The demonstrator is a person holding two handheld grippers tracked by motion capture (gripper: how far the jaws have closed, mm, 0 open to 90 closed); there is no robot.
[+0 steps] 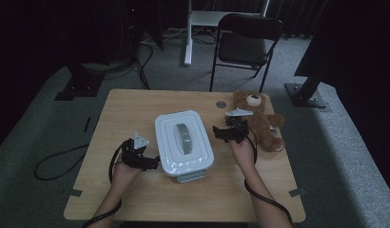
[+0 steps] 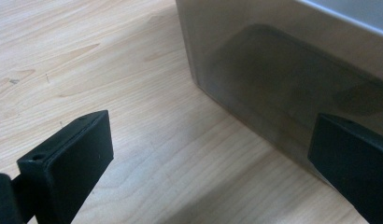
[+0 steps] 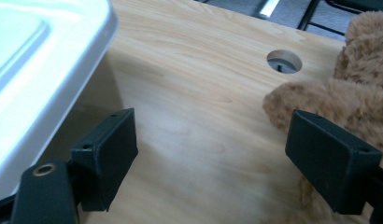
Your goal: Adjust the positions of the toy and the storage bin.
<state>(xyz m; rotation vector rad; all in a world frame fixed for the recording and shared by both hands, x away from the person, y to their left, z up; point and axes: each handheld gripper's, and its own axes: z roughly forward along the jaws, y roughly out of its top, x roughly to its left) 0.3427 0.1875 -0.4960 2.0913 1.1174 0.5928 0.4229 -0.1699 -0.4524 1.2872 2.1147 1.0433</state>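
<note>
High view, from the left: the left gripper point(image 1: 148, 161) sits wide apart on the wooden table point(image 1: 126, 109), just beside the lidded white container point(image 1: 183, 142) at centre. Past it, the right gripper point(image 1: 220, 133) gapes equally wide, beside a brown teddy bear point(image 1: 259, 118).

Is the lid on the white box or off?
On. The lid sits flat atop the white box, its grey handle facing up.

1. My table point(image 2: 133, 154) is pale wood, smooth, matt grain.
2. The white box lid point(image 3: 35, 60) looks like glossy plastic.
3. The teddy bear point(image 3: 367, 88) is fuzzy brown plush.
4. My gripper pads point(image 3: 108, 154) are matt black.
</note>
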